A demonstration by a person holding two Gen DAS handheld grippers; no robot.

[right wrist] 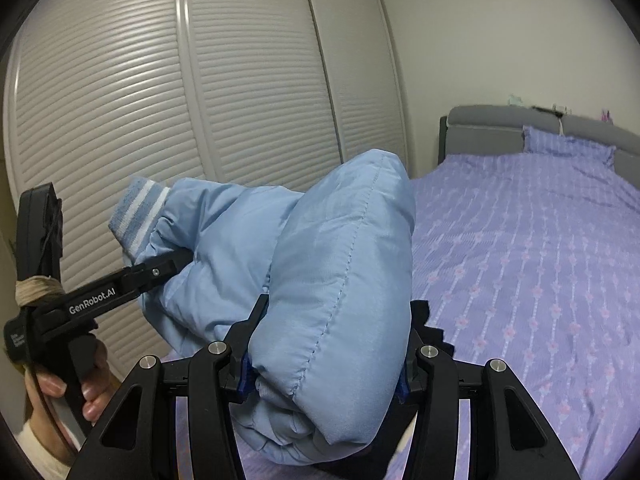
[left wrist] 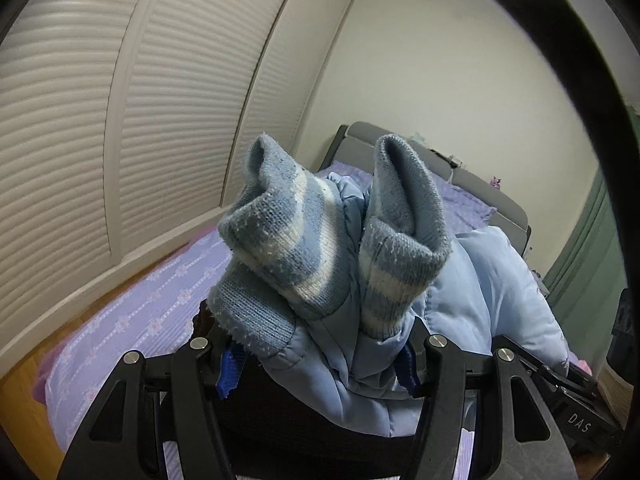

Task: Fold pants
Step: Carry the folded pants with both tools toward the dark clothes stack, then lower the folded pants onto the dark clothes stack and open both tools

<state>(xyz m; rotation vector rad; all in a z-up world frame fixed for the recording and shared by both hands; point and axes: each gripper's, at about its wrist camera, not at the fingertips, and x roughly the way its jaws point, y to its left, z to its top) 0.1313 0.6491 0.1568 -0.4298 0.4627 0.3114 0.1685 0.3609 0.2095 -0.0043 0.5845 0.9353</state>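
Observation:
The pants [right wrist: 328, 288] are light blue and padded, with blue-and-white striped knit cuffs [left wrist: 288, 240]. They are held up above the bed, bunched between both grippers. My left gripper [left wrist: 320, 368] is shut on the cuff end, and both cuffs stick up past its fingers. It also shows in the right wrist view [right wrist: 160, 270], at the left, clamped on the fabric near a cuff [right wrist: 138, 216]. My right gripper [right wrist: 326, 376] is shut on a thick folded bulge of the pants.
A bed with a purple flowered sheet [right wrist: 540, 280] lies below and to the right, with a grey headboard [right wrist: 480, 128] and a pillow [right wrist: 568, 146]. White louvred closet doors [right wrist: 240, 100] stand at the left. A green door [left wrist: 588, 248] is at the right.

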